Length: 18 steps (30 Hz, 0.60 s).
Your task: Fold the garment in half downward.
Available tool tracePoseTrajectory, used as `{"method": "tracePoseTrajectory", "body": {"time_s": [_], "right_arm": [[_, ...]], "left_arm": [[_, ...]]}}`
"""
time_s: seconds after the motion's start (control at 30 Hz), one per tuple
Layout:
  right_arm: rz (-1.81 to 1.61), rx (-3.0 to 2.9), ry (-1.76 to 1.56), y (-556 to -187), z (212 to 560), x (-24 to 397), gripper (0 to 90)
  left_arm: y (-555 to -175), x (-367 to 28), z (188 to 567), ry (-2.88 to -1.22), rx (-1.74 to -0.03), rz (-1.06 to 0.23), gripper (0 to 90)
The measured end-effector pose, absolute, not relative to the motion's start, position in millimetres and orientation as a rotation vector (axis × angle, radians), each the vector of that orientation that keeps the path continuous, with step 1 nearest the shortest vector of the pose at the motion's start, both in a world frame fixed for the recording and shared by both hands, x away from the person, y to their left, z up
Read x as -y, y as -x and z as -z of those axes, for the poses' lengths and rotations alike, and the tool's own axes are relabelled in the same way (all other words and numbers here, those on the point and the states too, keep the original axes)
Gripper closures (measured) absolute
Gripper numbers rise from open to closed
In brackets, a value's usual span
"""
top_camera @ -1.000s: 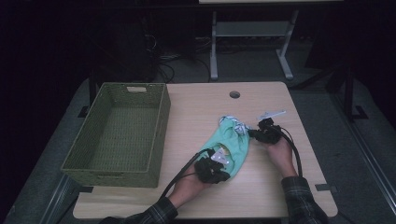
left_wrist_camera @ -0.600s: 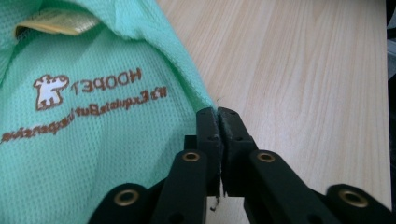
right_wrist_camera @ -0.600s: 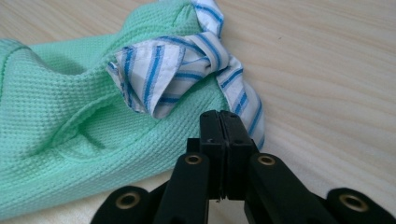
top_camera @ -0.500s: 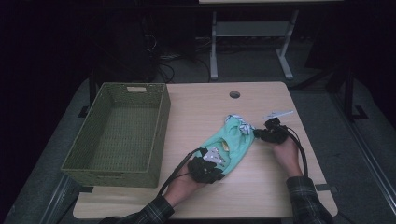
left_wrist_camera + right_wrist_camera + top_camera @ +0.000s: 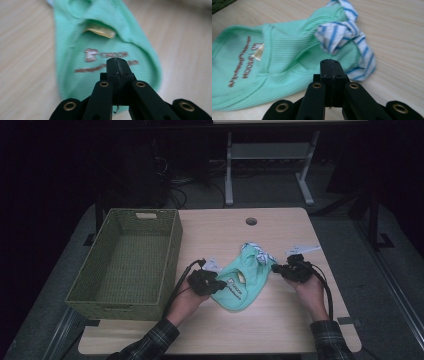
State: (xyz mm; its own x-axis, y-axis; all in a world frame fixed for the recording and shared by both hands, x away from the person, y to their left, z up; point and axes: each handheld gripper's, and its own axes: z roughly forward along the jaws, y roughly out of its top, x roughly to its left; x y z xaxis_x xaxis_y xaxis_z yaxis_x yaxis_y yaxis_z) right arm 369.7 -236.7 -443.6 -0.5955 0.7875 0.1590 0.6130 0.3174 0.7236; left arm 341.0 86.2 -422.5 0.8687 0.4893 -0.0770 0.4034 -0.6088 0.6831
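A mint-green baby garment with brown lettering and a blue-striped white hem lies flat on the wooden table. My left gripper rests at the garment's left edge, and its jaws have just closed with nothing between them. In the left gripper view the shut tips hover over the lettered cloth. My right gripper sits just right of the striped hem, and its jaws have also just closed on nothing. In the right gripper view the shut tips stand before the garment and striped hem.
A woven green basket stands on the table's left side, with nothing in it. A round cable hole is in the tabletop near the far edge. Beyond the table are a dark floor and a metal stand.
My left gripper has drawn back to the left and farther up the table, off the garment. My right gripper has shifted slightly right. The garment lies more spread out.
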Motion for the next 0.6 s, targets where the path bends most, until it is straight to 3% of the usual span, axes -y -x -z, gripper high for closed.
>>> {"method": "tracePoseTrajectory", "body": {"time_s": [0.6], "right_arm": [[-1.198,-2.442,-1.188,-327,450,199,89.9]], "left_arm": [[-408,-70,428,-2.302,-0.741,-0.230,89.6]]}}
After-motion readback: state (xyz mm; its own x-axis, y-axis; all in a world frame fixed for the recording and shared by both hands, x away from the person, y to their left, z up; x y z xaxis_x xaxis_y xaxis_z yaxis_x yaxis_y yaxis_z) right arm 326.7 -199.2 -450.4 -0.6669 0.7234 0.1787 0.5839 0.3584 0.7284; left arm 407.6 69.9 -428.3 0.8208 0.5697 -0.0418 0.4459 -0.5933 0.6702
